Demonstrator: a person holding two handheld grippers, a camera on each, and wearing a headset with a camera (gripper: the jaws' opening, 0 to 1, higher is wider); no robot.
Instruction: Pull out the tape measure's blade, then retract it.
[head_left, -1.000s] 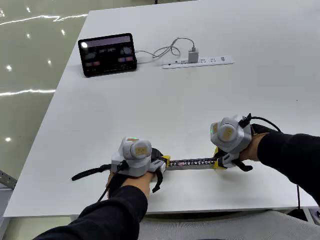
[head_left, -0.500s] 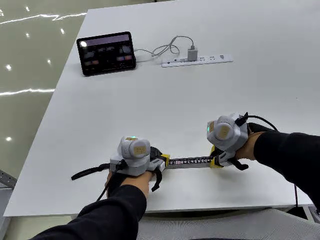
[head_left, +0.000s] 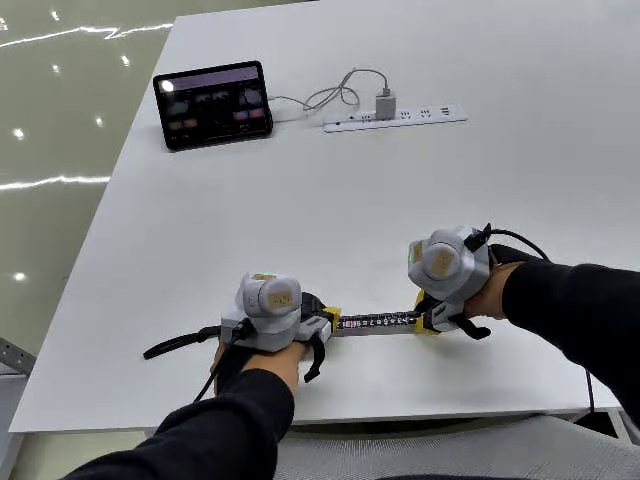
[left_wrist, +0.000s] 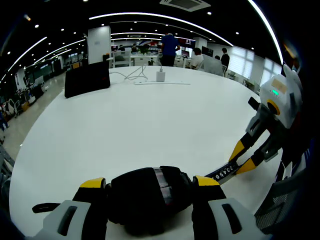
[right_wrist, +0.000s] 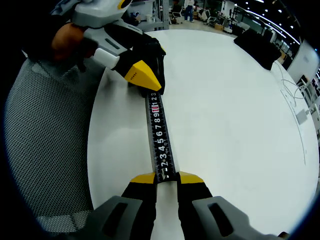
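— Right gripper view: the tape measure's blade (right_wrist: 159, 135) runs from six o'clock up to twelve, its tip pinched by our right gripper (right_wrist: 165, 176); its black case (left_wrist: 150, 197) sits clamped in our left gripper (left_wrist: 150, 182), near the white workbench's (head_left: 400, 200) six-o'clock edge.

— We judge the risk thus: if our right jaws slip, the spring whips the blade home; a loose left grip lets the case twist.
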